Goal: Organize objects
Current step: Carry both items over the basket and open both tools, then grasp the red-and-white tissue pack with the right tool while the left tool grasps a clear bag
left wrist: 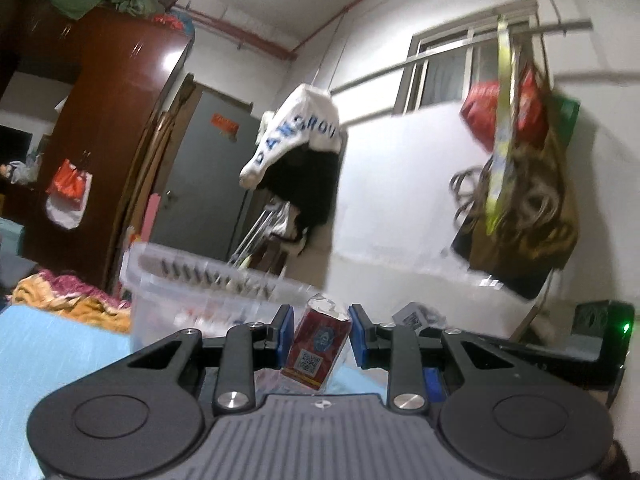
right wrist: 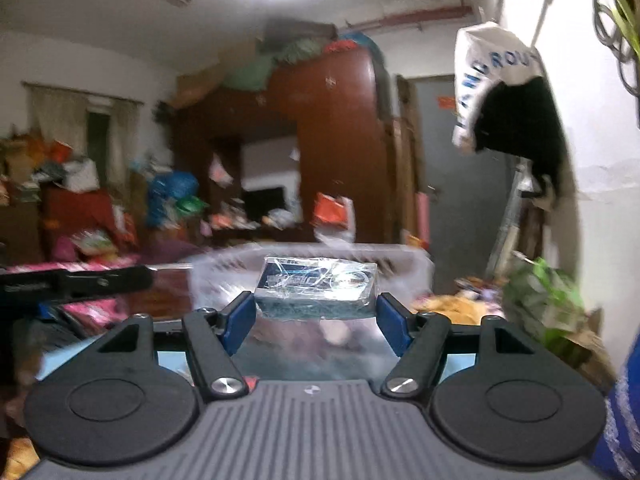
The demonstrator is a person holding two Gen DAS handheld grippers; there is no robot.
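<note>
In the left wrist view my left gripper (left wrist: pixel 320 336) is shut on a red cigarette pack (left wrist: pixel 316 346) with a QR code, held upright above the light blue surface (left wrist: pixel 60 344). A clear plastic storage bin (left wrist: pixel 192 292) stands just beyond and to the left. In the right wrist view my right gripper (right wrist: pixel 316 316) is shut on a blue-grey cellophane-wrapped box (right wrist: pixel 316 288), held flat in front of the same clear bin (right wrist: pixel 400 268). The other gripper (right wrist: pixel 76 280) shows at the left edge.
A brown wardrobe (left wrist: pixel 104 120) and grey door (left wrist: pixel 200 168) stand behind. Bags (left wrist: pixel 520 184) hang on the white wall at right. A white and black garment (left wrist: pixel 300 148) hangs from a line. Crumpled bedding (left wrist: pixel 68 296) lies left of the bin.
</note>
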